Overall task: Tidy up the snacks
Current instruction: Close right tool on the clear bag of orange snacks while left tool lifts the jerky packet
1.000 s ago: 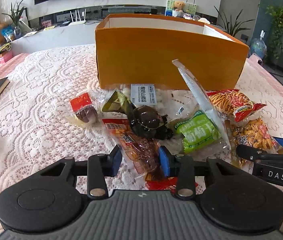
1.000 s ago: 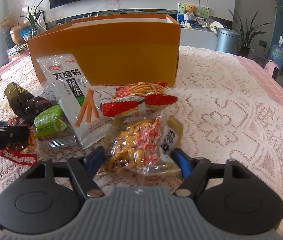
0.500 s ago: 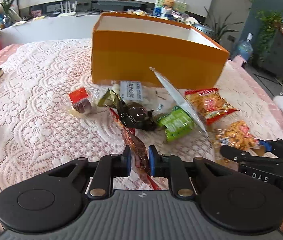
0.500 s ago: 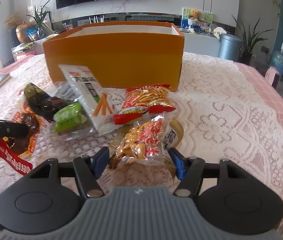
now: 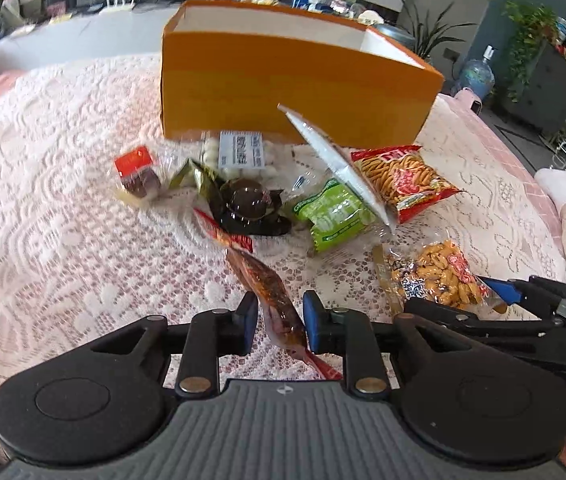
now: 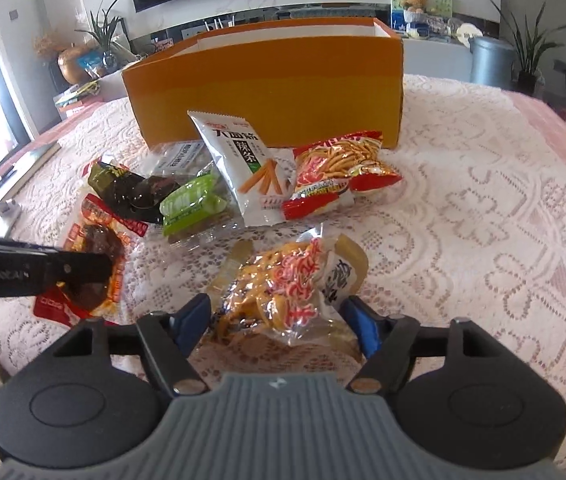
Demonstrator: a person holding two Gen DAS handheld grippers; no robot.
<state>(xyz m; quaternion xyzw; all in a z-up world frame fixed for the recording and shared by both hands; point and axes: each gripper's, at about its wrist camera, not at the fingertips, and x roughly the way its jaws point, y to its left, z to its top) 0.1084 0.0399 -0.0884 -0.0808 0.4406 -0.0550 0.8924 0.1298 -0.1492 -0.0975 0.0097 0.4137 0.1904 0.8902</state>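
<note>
Nearest, the left gripper (image 5: 277, 322) has the red meat-snack packet (image 5: 267, 280) between its jaws, which are opening; the pads appear clear of it, though the blur makes that uncertain. The packet's long axis runs away from the jaws toward the orange box (image 5: 295, 76). The right gripper (image 6: 273, 320) straddles the yellow cracker bag (image 6: 283, 280), jaws opening and not pressing it. Farther on the lace-covered counter (image 6: 483, 220) lie one green packet (image 6: 191, 204), one dark packet (image 6: 131, 190), one white strip-snack bag (image 6: 243, 168), one red stick-snack bag (image 6: 339, 168). The box stands beyond, straight ahead of both.
</note>
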